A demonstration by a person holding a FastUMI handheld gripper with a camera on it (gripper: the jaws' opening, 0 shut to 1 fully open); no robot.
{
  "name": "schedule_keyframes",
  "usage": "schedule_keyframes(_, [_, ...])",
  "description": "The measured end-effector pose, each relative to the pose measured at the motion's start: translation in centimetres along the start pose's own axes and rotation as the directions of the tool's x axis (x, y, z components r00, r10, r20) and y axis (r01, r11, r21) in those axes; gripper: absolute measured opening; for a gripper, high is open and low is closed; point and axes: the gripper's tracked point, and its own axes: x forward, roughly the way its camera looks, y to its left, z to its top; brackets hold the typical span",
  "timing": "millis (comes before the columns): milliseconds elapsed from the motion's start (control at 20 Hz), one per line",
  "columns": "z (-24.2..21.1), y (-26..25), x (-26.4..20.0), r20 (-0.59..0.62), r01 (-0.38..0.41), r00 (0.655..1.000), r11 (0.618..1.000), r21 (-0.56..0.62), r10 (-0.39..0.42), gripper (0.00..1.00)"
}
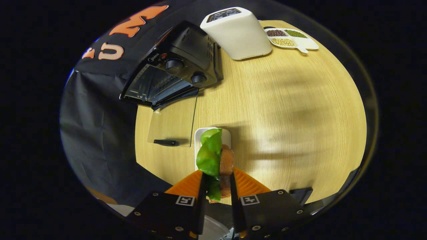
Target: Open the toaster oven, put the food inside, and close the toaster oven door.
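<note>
Step in hand: carrying the food to the oven; opening appears done, loading and closing not yet.
Gripper: both fingers clamped on the food, one against each side.
Food: a green leaf against a brown slab, held upright between the fingers, raised above a small white plate on the wooden table.
Toaster oven: black, beyond the fingers at the table's far corner; its chamber stands open.
Door: glass panel folded down flat toward the gripper, dark handle at its near edge, just beside the plate.
White toaster: next to the oven, not part of the task.
Divided dish: holds beans, well apart from the work.
Next move, judged: advance over the lowered door, keep the food clear of the glass and handle, enter the chamber level, then release.
</note>
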Motion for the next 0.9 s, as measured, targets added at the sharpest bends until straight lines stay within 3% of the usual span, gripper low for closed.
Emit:
schedule_keyframes(150, [-0.2,0.3,-1.7,0.015,0.025,1.0,1.0,0.01,-0.025,0.26])
schedule_keyframes(450, [2.1,2.7,-7.4,0.174,0.008,0.985,0.998,0.055,-0.017,0.26])
schedule_keyframes(650, [3.9,6.7,-8.8,0.336,-0.132,0.939,0.978,0.164,0.07,0.25])
schedule_keyframes(900, [6.3,12.4,-5.6,0.499,-0.329,0.849,0.911,0.248,0.17,0.26])
